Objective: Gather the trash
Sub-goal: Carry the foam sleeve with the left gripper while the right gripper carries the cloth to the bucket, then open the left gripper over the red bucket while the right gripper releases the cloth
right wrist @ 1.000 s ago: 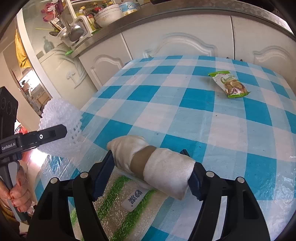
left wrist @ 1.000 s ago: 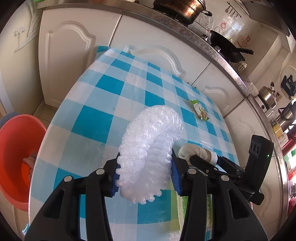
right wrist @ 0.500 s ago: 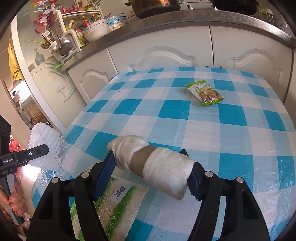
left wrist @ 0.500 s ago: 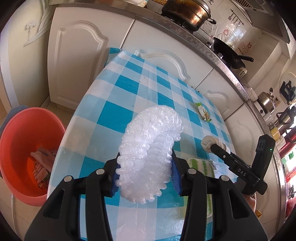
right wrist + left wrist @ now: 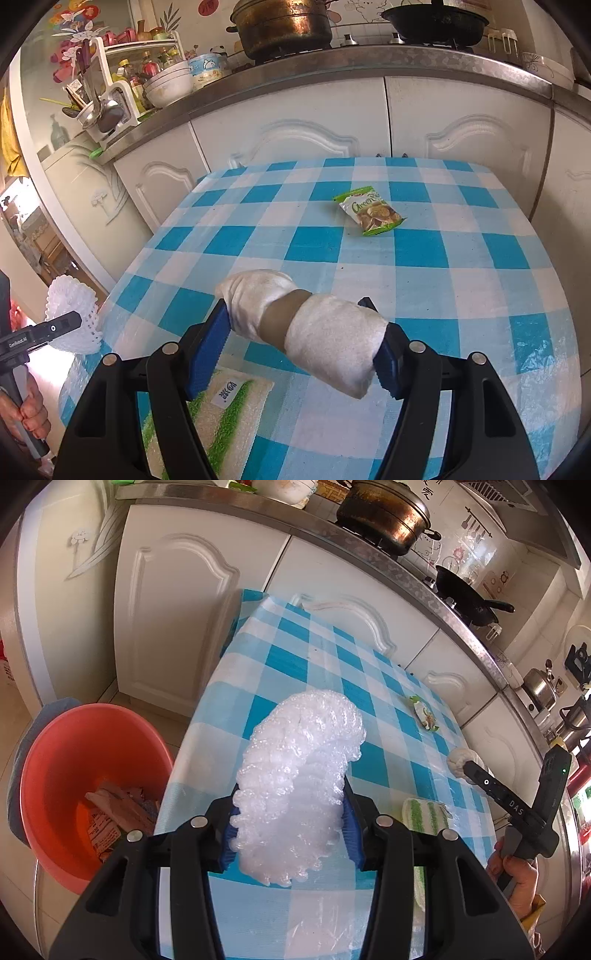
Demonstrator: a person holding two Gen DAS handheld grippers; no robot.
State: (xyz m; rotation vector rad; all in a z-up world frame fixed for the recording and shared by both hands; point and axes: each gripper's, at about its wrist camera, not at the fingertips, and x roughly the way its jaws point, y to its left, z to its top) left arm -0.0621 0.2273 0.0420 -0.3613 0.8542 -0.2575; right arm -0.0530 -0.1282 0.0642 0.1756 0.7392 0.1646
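Observation:
My left gripper [image 5: 288,827] is shut on a white foam fruit net [image 5: 299,775], held above the near left edge of the blue checked table [image 5: 325,657]; the net also shows in the right wrist view [image 5: 74,321]. My right gripper [image 5: 299,354] is shut on a white tissue roll with a brown core [image 5: 306,325], held above the table; it also shows in the left wrist view [image 5: 461,760]. A green snack packet [image 5: 371,212] lies on the far middle of the table. An orange bucket [image 5: 81,786] with paper trash in it stands on the floor left of the table.
A green and white striped sponge pack [image 5: 218,417] lies on the table under my right gripper. White kitchen cabinets [image 5: 306,122] stand behind the table, with a pot [image 5: 284,26] and a pan [image 5: 436,18] on the counter.
Both grippers have pulled back and up from the table with their loads. The left gripper has swung left, and the orange bucket shows more fully.

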